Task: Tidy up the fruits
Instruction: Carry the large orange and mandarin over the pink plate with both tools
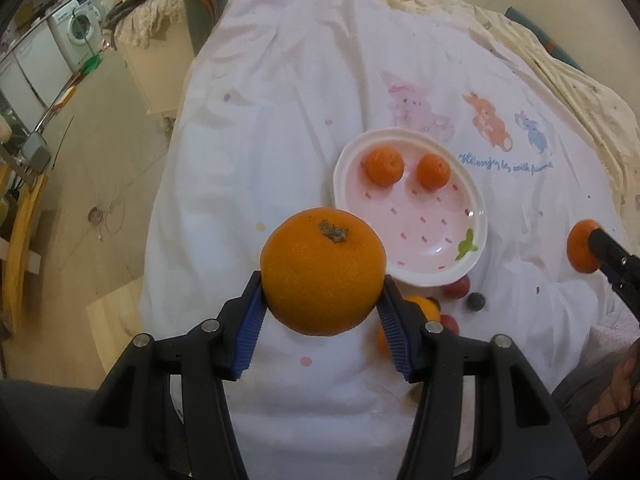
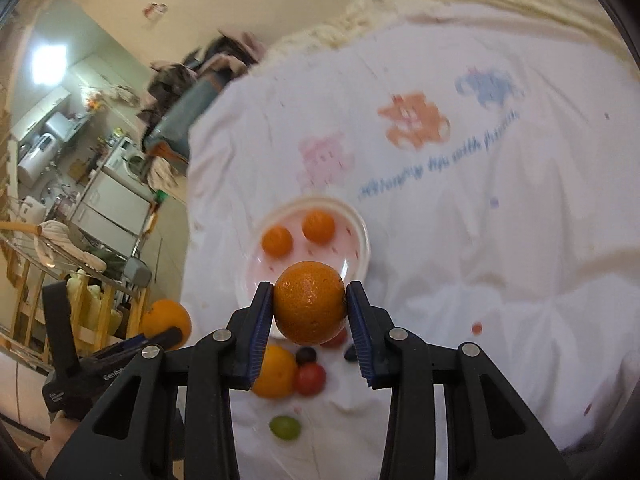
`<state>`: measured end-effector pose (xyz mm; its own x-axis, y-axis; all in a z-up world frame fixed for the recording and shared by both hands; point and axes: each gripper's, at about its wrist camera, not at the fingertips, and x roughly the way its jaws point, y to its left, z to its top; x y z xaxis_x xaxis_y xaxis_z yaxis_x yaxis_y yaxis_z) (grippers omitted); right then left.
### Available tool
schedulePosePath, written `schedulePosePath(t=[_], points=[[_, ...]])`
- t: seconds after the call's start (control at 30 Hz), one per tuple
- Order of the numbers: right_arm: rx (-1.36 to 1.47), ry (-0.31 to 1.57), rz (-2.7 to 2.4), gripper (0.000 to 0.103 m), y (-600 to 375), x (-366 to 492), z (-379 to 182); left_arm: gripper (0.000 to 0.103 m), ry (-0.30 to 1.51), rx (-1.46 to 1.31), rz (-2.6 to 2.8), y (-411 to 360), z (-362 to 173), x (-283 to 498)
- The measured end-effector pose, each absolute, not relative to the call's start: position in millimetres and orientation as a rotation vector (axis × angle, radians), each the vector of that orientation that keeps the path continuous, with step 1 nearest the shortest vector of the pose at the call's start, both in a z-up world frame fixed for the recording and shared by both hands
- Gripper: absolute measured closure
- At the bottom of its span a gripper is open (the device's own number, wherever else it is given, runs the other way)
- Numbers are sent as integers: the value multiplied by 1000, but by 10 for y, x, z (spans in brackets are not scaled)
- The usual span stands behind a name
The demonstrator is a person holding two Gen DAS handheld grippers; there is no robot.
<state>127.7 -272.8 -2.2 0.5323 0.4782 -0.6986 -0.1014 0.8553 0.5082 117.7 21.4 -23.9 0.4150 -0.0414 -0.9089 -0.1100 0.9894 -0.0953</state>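
Left wrist view: an orange (image 1: pixel 420 312) and red fruits (image 1: pixel 456 289) lie partly hidden behind the finger (image 1: pixel 394 332); right wrist view: the sheet's (image 2: pixel 480 240) printed lettering (image 2: pixel 440 168) is blurred.

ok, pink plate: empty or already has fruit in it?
Has fruit: two small oranges sit inside the pink plate near its far rim; the rest is bare.
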Motion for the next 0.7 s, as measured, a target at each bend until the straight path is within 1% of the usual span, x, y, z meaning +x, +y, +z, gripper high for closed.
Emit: schedulePosePath(t=[0.13,0.37,0.7], points=[[423,923,373,64,-2741,1380,71,53,1135,-131,26,159,-159,1281],[404,943,375,64,-2702,1650,28,53,1135,-89,8,27,-120,1567],[396,1003,388,64,-2659,2081,-140,53,1168,-59,-26,-155,-257,2000]])
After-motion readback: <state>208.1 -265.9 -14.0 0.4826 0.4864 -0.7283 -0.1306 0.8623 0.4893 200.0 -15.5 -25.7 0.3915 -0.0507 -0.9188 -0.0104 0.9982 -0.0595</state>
